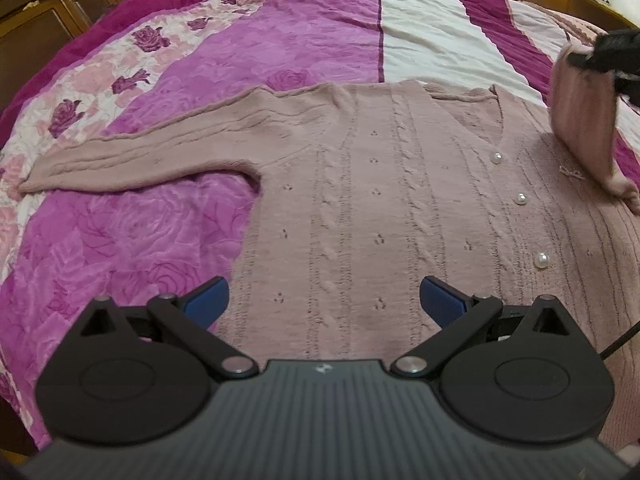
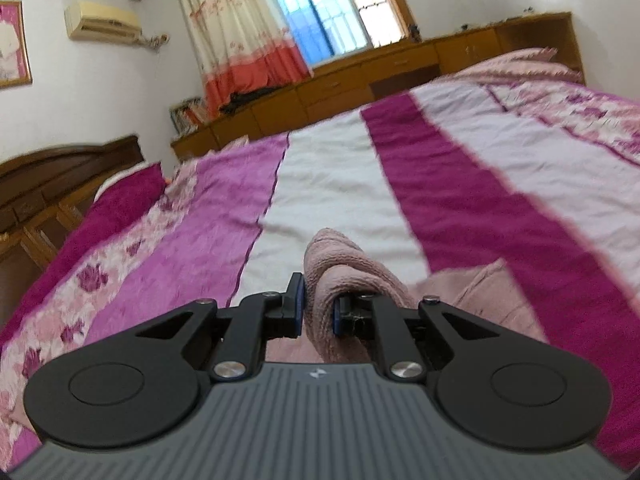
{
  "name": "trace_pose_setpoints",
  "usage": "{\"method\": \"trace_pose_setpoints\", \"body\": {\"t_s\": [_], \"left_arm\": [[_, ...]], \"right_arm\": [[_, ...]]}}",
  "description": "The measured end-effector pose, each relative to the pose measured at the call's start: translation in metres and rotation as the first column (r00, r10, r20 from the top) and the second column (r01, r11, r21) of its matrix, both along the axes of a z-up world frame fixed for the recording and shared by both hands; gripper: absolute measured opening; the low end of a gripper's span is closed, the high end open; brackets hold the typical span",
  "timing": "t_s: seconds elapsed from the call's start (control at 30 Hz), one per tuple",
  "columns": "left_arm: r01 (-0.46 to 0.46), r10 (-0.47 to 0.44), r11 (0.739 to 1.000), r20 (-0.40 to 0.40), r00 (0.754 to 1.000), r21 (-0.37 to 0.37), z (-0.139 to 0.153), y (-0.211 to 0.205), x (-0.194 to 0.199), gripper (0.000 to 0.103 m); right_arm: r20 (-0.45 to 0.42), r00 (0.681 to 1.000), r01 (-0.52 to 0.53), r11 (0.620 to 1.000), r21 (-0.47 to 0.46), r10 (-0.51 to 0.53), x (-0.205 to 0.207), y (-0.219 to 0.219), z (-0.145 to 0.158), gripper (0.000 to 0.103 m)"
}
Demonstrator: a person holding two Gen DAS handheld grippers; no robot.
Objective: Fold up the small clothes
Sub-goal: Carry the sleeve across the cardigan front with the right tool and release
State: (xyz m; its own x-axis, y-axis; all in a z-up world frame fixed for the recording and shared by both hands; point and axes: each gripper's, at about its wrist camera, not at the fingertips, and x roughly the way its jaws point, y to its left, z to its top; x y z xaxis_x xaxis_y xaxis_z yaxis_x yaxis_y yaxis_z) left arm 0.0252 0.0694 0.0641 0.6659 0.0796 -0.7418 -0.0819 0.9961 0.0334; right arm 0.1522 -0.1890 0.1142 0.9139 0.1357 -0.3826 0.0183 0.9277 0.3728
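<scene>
A dusty-pink knitted cardigan (image 1: 360, 200) with pearl buttons (image 1: 520, 199) lies flat on the bed. Its left sleeve (image 1: 132, 156) stretches out to the left. My left gripper (image 1: 322, 300) is open and empty, hovering over the cardigan's lower body. My right gripper (image 2: 318, 308) is shut on the cardigan's right sleeve (image 2: 340, 272) and holds it lifted. In the left wrist view that sleeve (image 1: 580, 120) hangs over the cardigan's right front, with the right gripper (image 1: 588, 58) at the far right edge.
The bedspread (image 1: 240, 48) has magenta, white and rose-patterned stripes. A wooden headboard (image 2: 52, 184) and low wooden cabinets (image 2: 360, 76) stand around the bed. A curtained window (image 2: 280, 12) is beyond.
</scene>
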Motion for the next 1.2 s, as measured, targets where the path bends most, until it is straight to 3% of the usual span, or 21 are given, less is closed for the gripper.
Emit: {"method": "trace_pose_setpoints", "body": {"t_s": [0.4,0.67,0.8,0.87,0.93,1.2], "left_arm": [[-0.032,0.031,0.997,-0.02,0.999,-0.066,-0.012,0.019,0.003,0.103],[-0.038,0.035,0.996,-0.038,0.999,-0.082,-0.021,0.023,0.006,0.103],[-0.036,0.033,0.996,-0.042,0.999,-0.084,-0.023,0.02,0.006,0.103],[-0.029,0.026,0.996,-0.041,0.999,-0.083,-0.023,0.018,0.006,0.103],[-0.023,0.02,0.996,-0.041,0.999,-0.085,-0.024,0.017,0.005,0.103],[-0.019,0.016,0.996,-0.038,0.999,-0.089,-0.022,0.015,0.002,0.103]], "right_arm": [[-0.161,0.984,-0.087,0.995,-0.05,0.078,0.037,0.059,-0.076,0.015],[-0.214,0.972,-0.113,0.992,-0.048,0.1,0.044,0.068,-0.103,0.016],[-0.221,0.966,-0.144,0.989,-0.018,0.136,0.046,0.065,-0.101,0.041],[-0.216,0.963,-0.168,0.986,-0.012,0.162,0.043,0.067,-0.098,0.065],[-0.209,0.961,-0.188,0.982,-0.012,0.182,0.037,0.071,-0.095,0.074],[-0.225,0.957,-0.176,0.984,0.039,0.181,0.013,0.06,-0.091,0.076]]}}
